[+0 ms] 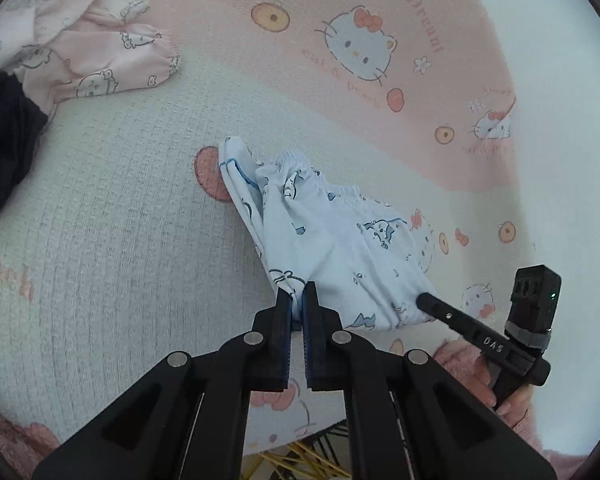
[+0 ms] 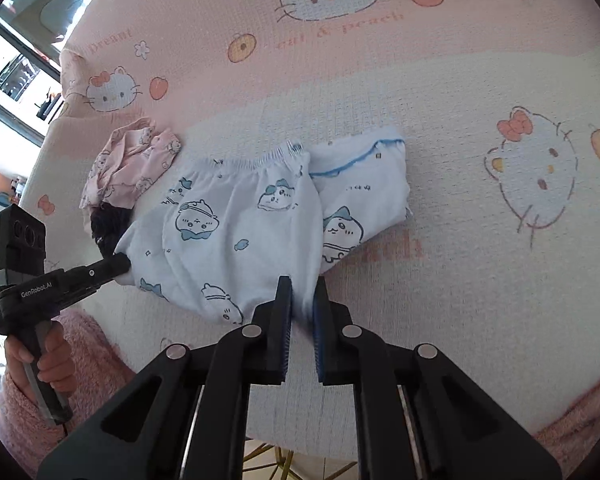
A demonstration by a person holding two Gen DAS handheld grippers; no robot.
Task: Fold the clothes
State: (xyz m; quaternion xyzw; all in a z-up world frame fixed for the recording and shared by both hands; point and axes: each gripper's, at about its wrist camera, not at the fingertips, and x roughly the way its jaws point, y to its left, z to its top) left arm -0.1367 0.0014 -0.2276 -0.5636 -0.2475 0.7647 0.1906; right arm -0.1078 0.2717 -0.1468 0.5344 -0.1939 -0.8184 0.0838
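1. Light-blue printed pants [image 2: 236,232] lying on the cat-print blanket [image 2: 460,80], elastic waistband at the far edge, near edge lifted slightly.
2. Left tool [image 1: 299,300] clamped together on one near corner of the pants; right tool [image 2: 302,292] pinching the other near corner, jaws narrowed on the fabric. Probably held at both corners to keep the edge taut and level for carrying toward the waistband.
3. Blue-trimmed white garment [image 2: 364,184] sitting just beside the pants, touching, already compact; looks folded.
4. Pink printed garment [image 1: 88,52] and a dark garment [image 1: 4,152] bunched together farther off, likely kept clear of the working patch.
5. Judgement: a fold of the pants in hand; how many folds already lie in them, impossible to tell.
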